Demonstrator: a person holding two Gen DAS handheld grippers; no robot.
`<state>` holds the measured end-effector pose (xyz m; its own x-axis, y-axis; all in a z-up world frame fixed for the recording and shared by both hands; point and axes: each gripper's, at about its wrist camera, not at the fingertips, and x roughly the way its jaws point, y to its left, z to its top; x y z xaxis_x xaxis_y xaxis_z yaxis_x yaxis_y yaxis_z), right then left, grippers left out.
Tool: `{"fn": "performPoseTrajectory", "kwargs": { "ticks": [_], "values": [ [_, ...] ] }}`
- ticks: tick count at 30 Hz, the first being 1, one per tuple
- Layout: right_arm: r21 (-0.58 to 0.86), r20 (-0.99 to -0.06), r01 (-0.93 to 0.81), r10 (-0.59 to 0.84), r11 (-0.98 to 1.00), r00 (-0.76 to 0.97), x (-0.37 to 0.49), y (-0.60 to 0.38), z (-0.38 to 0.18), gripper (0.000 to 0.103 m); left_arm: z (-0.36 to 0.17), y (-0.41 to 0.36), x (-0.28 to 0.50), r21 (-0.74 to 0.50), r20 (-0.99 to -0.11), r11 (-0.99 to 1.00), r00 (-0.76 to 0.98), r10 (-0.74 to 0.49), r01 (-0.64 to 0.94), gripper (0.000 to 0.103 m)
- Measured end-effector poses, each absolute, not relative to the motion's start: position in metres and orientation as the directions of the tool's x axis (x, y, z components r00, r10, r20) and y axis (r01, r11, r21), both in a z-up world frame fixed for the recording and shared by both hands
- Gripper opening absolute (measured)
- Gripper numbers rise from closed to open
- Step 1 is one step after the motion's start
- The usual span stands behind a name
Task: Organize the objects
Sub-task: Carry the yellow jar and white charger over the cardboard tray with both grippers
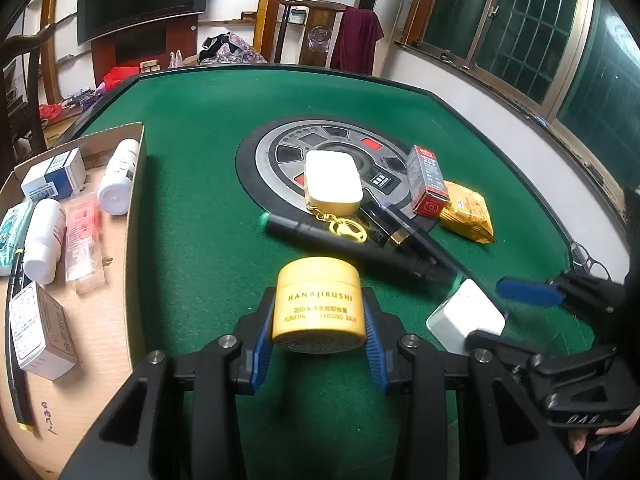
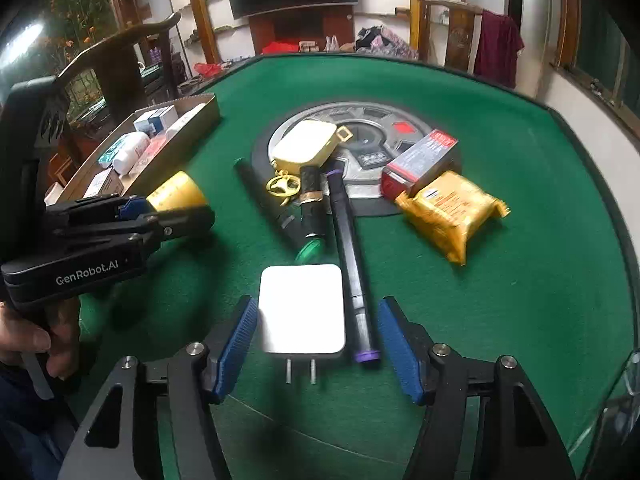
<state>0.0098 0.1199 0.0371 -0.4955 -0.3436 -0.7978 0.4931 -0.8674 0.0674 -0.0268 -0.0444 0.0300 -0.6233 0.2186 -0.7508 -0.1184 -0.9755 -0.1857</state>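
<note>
Our left gripper (image 1: 319,334) pinches the yellow jar (image 1: 319,305) above the green table (image 1: 192,184); our right gripper (image 2: 318,344) stands spread around the white charger (image 2: 301,310).

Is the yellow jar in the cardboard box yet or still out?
Out. The yellow jar sits clamped in the left gripper over the green felt; the cardboard box lies off to its left.

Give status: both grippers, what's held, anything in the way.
Left gripper shut on yellow jar. Right gripper open around white charger, not gripping. Black marker lies beside charger, between the fingers.
</note>
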Motion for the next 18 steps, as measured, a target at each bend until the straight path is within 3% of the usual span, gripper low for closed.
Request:
{"fn": "performPoseTrajectory", "kwargs": {
  "ticks": [7,10,13,14,18],
  "values": [
    [0.201,-0.752,0.532,-0.478,-0.822,-0.455,0.013,0.128,0.048,0.073,0.027,-0.045,-0.028,-0.184,-0.76,-0.976,-0.613,0.217,-0.117,0.038],
    [0.161,-0.779,0.531,-0.437,-0.832,-0.449,0.012,0.119,0.037,0.073,0.026,-0.044,-0.027,-0.18,-0.761,-0.976,-0.611,0.218,-0.124,0.038],
    [0.16,-0.793,0.542,-0.434,-0.825,-0.427,0.011,0.113,0.028,0.062,0.026,-0.043,-0.027,-0.176,-0.764,-0.976,-0.608,0.217,-0.127,0.038],
    [0.136,-0.798,0.534,-0.411,-0.835,-0.44,0.011,0.112,0.024,0.05,0.025,-0.043,-0.027,-0.176,-0.764,-0.976,-0.607,0.217,-0.128,0.038],
    [0.141,-0.796,0.514,-0.405,-0.846,-0.449,0.009,0.116,0.021,0.051,0.025,-0.042,-0.027,-0.177,-0.761,-0.976,-0.611,0.218,-0.128,0.038]
  ]
}}
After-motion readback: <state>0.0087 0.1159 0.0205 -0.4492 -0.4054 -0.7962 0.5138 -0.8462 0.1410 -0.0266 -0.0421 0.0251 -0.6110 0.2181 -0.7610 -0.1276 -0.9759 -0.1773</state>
